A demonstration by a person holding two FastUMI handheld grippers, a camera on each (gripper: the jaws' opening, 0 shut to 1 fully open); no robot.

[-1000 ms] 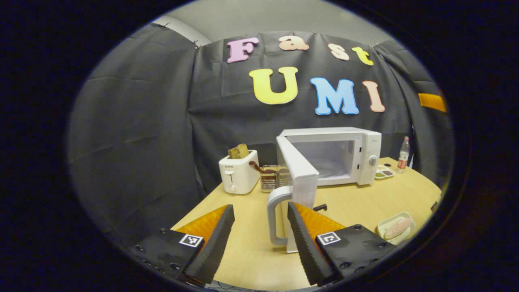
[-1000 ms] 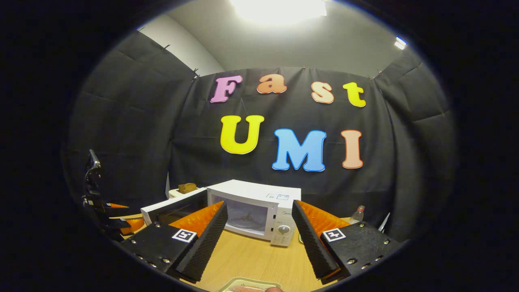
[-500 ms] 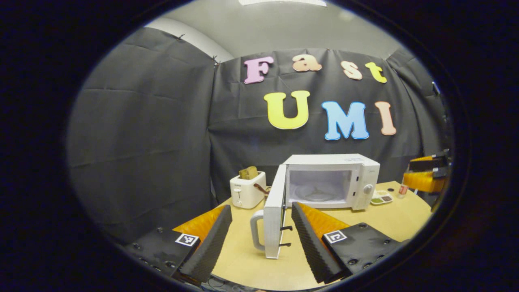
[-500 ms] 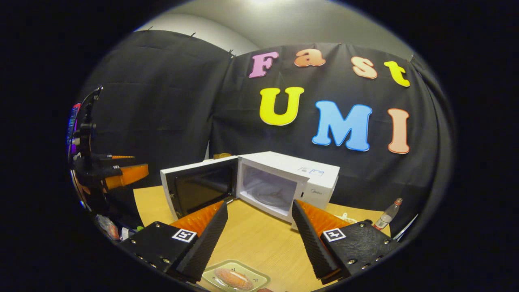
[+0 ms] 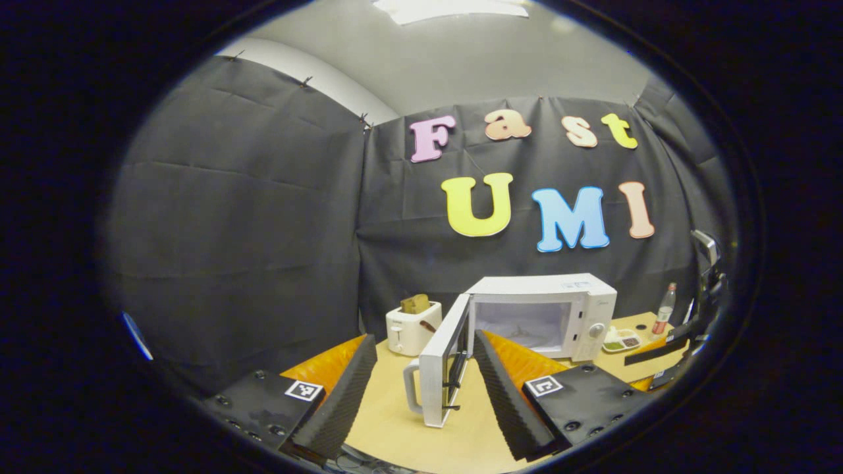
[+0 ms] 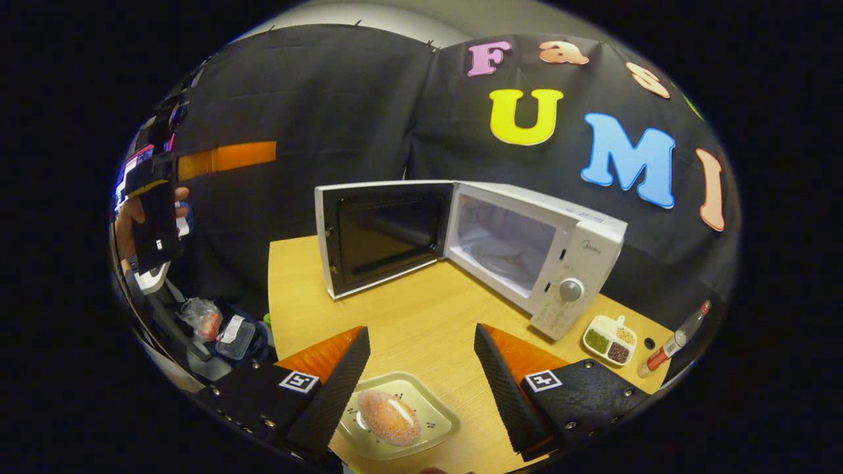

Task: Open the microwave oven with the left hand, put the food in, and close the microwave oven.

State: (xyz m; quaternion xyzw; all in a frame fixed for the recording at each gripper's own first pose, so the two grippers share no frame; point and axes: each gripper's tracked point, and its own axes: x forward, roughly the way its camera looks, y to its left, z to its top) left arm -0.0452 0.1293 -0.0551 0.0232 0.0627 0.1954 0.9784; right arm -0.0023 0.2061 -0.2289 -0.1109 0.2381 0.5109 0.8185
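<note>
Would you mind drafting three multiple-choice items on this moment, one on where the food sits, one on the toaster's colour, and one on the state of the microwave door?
1. Where is the plate of food?
A. inside the microwave
B. on the table, between the right gripper's fingers
C. on top of the toaster

2. What colour is the toaster?
A. white
B. red
C. black

3. How is the microwave door?
A. shut
B. open, swung wide
C. removed

Answers: 1 B, as the right gripper view shows the plate on the table below the right gripper. 2 A, as the left gripper view shows a white body left of the microwave. 3 B, as both views show the door standing away from the bare cavity.
</note>
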